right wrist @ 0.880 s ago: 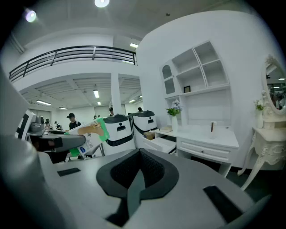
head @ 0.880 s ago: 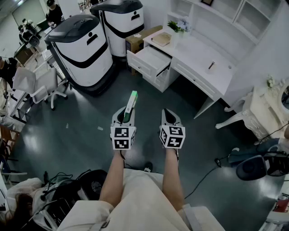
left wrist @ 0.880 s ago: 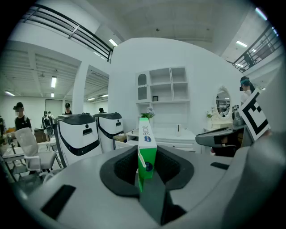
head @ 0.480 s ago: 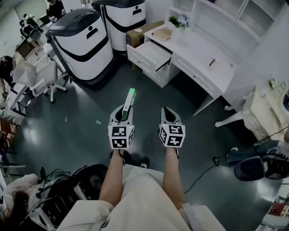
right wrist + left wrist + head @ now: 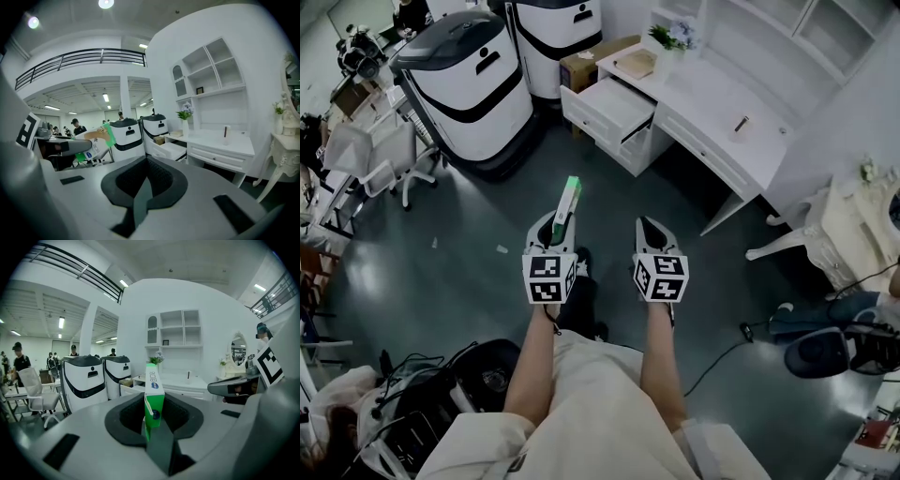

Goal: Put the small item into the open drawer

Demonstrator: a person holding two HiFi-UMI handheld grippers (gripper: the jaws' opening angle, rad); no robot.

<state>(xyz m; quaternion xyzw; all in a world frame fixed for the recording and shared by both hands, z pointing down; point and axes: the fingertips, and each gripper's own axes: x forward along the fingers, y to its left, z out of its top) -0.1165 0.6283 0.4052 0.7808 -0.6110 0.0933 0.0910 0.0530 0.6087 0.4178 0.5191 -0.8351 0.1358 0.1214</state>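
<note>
The box (image 5: 569, 200) is clamped between the jaws of your left gripper (image 5: 555, 227), and most of its length sticks out past them, pointing away from you. You hold it above the dark floor (image 5: 469, 244), well apart from the open drawer (image 5: 616, 105). The drawer lies farther off and a little to the right, pulled out of the white table (image 5: 717, 103). Your right gripper (image 5: 650, 232) is just beside the left one, with its jaws together and nothing between them. Two white-and-black machines (image 5: 473, 80) stand left of the drawer. A carton (image 5: 581, 67) sits on the floor between them and the table.
</note>
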